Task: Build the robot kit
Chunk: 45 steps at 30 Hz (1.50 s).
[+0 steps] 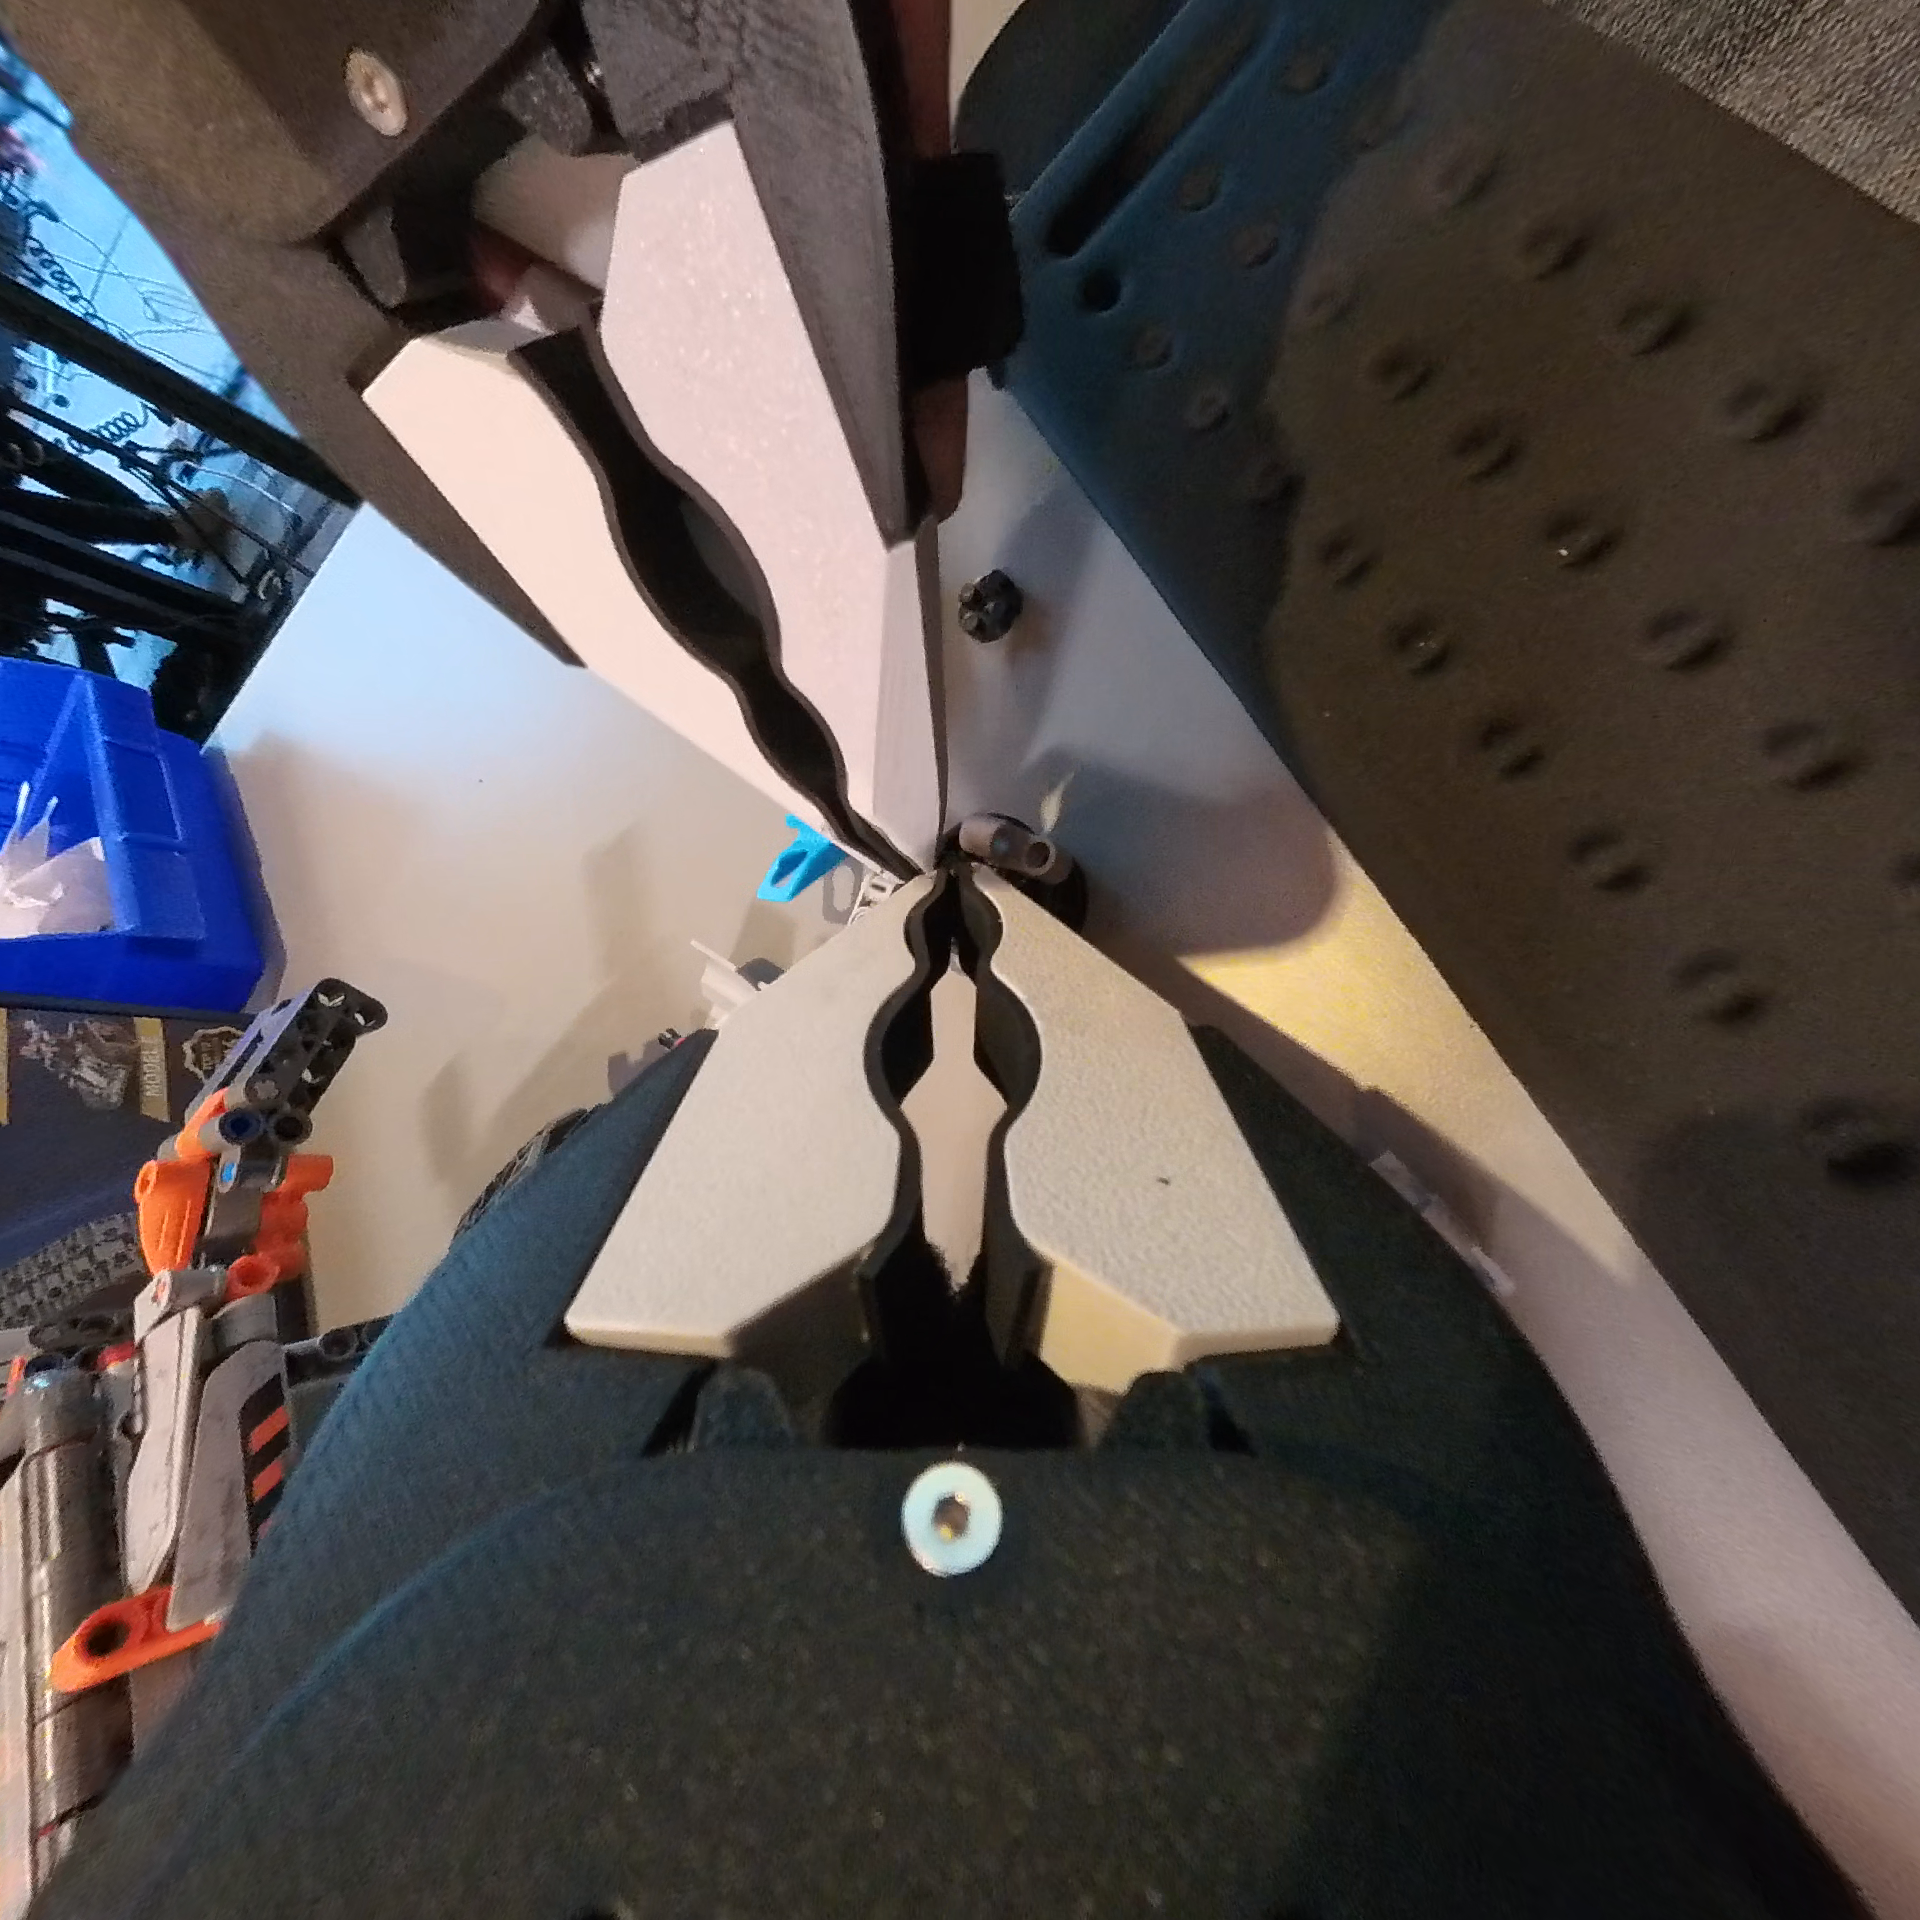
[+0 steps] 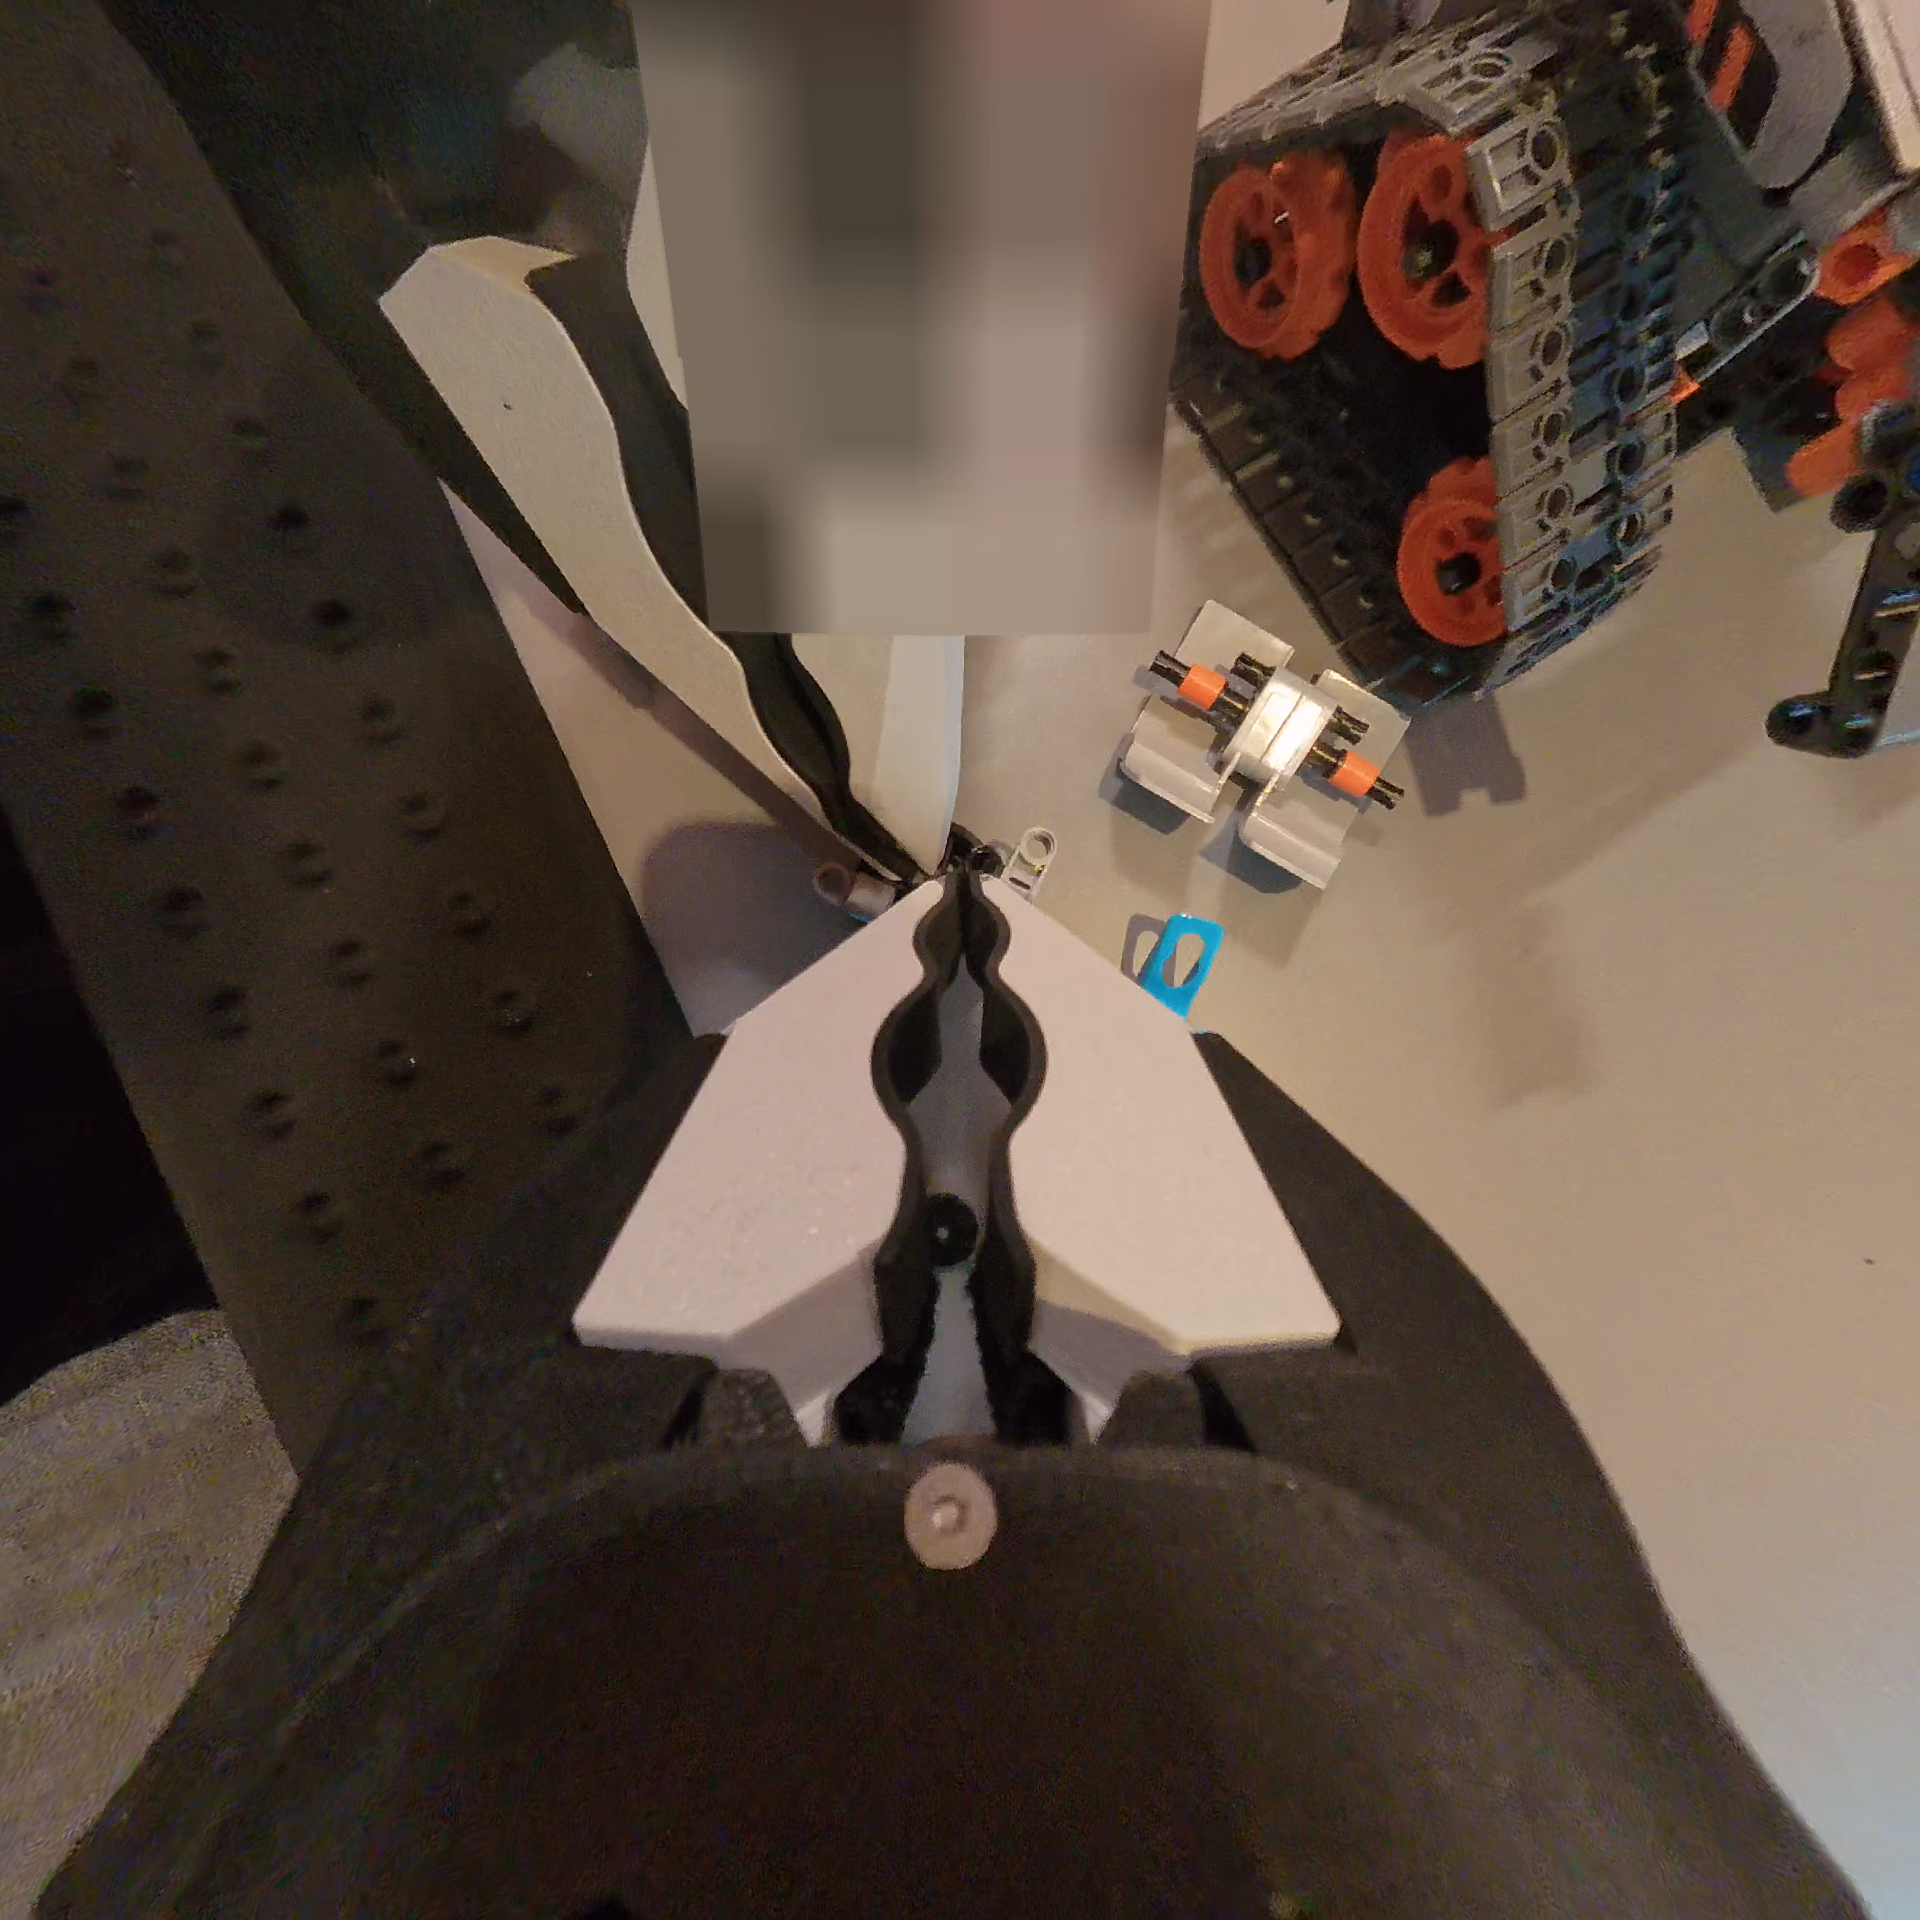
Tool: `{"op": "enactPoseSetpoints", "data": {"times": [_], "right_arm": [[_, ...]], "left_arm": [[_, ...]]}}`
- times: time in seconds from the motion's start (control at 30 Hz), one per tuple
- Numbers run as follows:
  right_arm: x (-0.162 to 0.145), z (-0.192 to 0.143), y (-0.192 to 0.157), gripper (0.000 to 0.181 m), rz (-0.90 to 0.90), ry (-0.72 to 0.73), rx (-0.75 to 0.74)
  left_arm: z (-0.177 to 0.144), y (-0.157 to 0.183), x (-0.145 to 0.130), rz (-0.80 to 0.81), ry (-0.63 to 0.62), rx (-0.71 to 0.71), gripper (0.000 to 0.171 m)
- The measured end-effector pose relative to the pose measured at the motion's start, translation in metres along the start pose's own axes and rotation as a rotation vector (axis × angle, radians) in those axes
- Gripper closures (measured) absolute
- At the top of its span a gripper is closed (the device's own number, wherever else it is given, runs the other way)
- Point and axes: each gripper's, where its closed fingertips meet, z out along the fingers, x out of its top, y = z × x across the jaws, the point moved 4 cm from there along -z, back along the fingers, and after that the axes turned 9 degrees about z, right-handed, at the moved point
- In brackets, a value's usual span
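Right wrist view takes in the white table (image 2: 1558, 1247), and on it the biggest thing is a tracked toy-brick vehicle (image 2: 1538, 343) in grey and black with orange wheels. Just beside the vehicle, on the side toward the grippers, lies a small grey plate assembly (image 2: 1262, 743) crossed by black axles with orange bushes. Farther from the vehicle, past that assembly, a little blue piece (image 2: 1174, 961) stands on the table close to the right gripper's white finger.

The right gripper (image 2: 961, 878) has its jaws drawn together at the tips on a tiny dark pin (image 2: 975, 854) — too small to make out further. The left gripper (image 2: 909, 857) comes in from the opposite side, tip to tip with it, its jaws also closed on that pin. A small grey connector (image 2: 1031, 857) lies just beside the meeting tips, on the side toward the vehicle.

In the left wrist view the left gripper (image 1: 940, 883) meets the right gripper (image 1: 914, 857) the same way, with a short grey tube piece (image 1: 1013, 844) right at the tips; whether either claw pinches the tube — I cannot tell. A blue bin (image 1: 125, 821) stands well away.
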Motion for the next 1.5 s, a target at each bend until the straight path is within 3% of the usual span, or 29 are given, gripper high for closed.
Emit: {"op": "enactPoseSetpoints", "data": {"times": [0.47, 0.63, 0.8, 1.5], "right_arm": [[0.001, 0.002, -0.002, 0.181, -0.088, -0.103, -0.043], [0.001, 0.001, -0.004, 0.181, -0.118, -0.091, -0.084], [0.003, -0.009, -0.007, 0.181, -0.092, -0.046, -0.023], [0.004, -0.002, -0.006, 0.181, -0.104, -0.287, 0.051]], "left_arm": [[0.001, 0.002, 0.005, 0.126, -0.133, 0.033, 0.171], [0.001, 0.005, 0.007, 0.189, -0.172, 0.067, 0.171], [0.003, 0.004, 0.007, 0.2, -0.174, 0.083, 0.171], [0.005, 0.006, 0.01, 0.236, -0.22, 0.084, 0.171]]}}
